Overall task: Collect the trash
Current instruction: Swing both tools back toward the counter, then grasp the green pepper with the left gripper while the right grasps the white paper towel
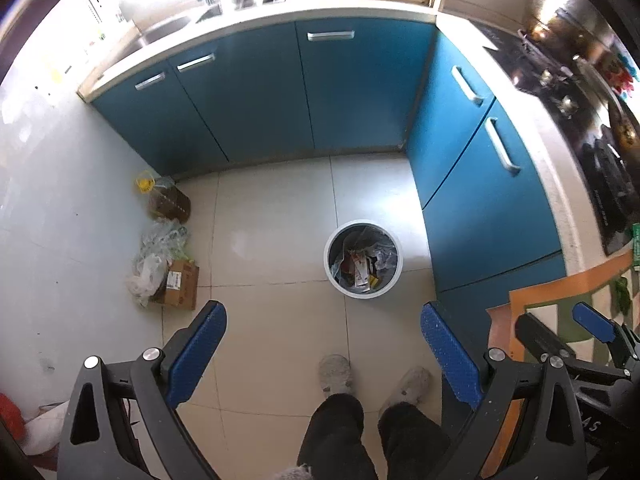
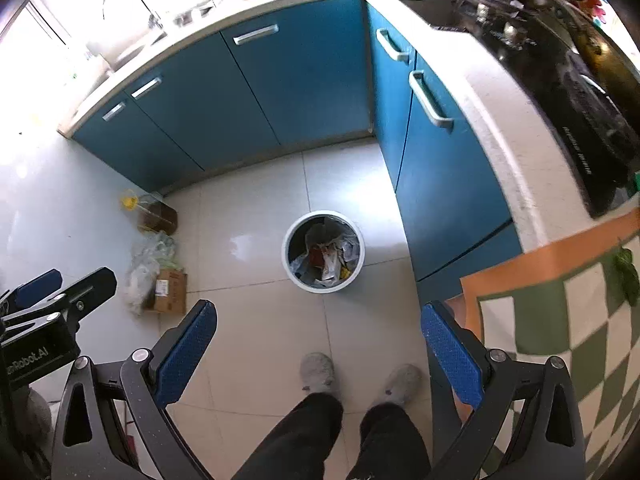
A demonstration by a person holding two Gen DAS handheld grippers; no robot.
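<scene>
above the tiled floor, left gripper [image 1: 322, 344] and right gripper [image 2: 318, 336] gape wide, empty, over the trash bin [image 1: 363, 259].

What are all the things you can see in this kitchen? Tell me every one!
trash bin: one, white, on the floor near the cabinets, bag and crumpled rubbish inside
cardboard box: one, brown, on the floor by the wall
plastic bags: a clear crumpled heap, against the box
oil jug: one, amber with yellow cap, in the corner by the wall
cabinets: blue doors with silver handles, under the countertop
sink: one, steel, in the countertop, with a tap
stove: one, black, on the side counter
checked cloth: one, green, white and orange, on the counter
slippers: two, grey, on the person's feet
left gripper: blue pads, open, empty
right gripper: blue pads, open, empty
</scene>
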